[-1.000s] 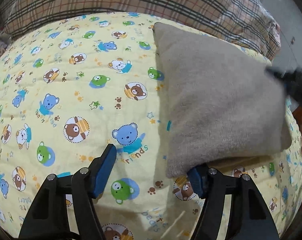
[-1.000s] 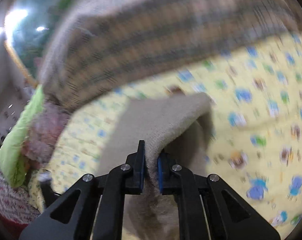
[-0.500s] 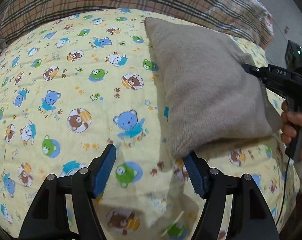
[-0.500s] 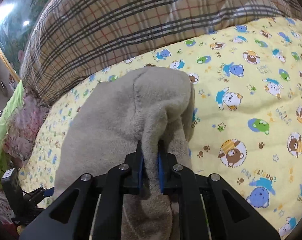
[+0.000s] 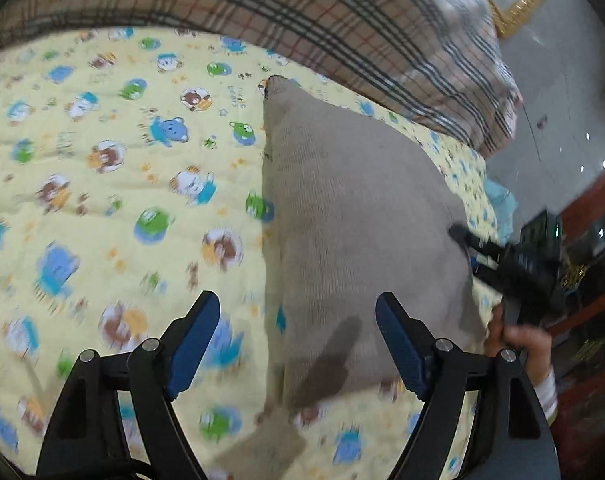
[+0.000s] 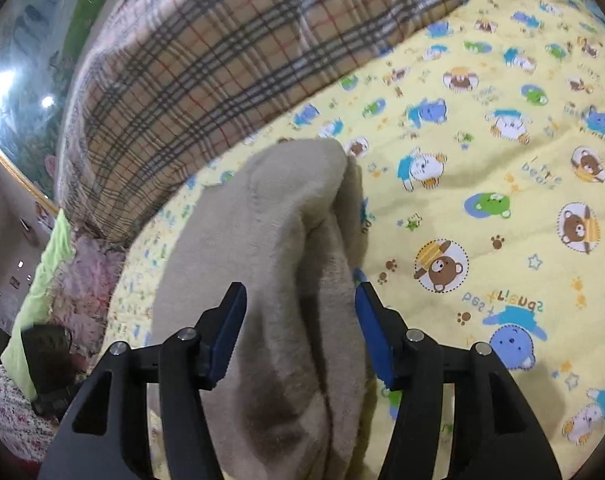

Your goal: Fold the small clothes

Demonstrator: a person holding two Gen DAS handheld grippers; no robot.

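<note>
We're seeing the beige fleece garment (image 5: 354, 216) lying folded on the bear-print quilt (image 5: 102, 184), right side. Right gripper (image 6: 300, 330) is opening, letting go of the fold; left gripper (image 5: 296, 342) is widening, empty. Soft, light, floppy — we're favouring edge pinches.

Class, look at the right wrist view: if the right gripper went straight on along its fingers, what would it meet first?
Most likely the beige garment. The right gripper is opening, with the folded cloth bulging up between its pads, so it would press into that fabric before reaching the yellow bear-print quilt beneath.
</note>
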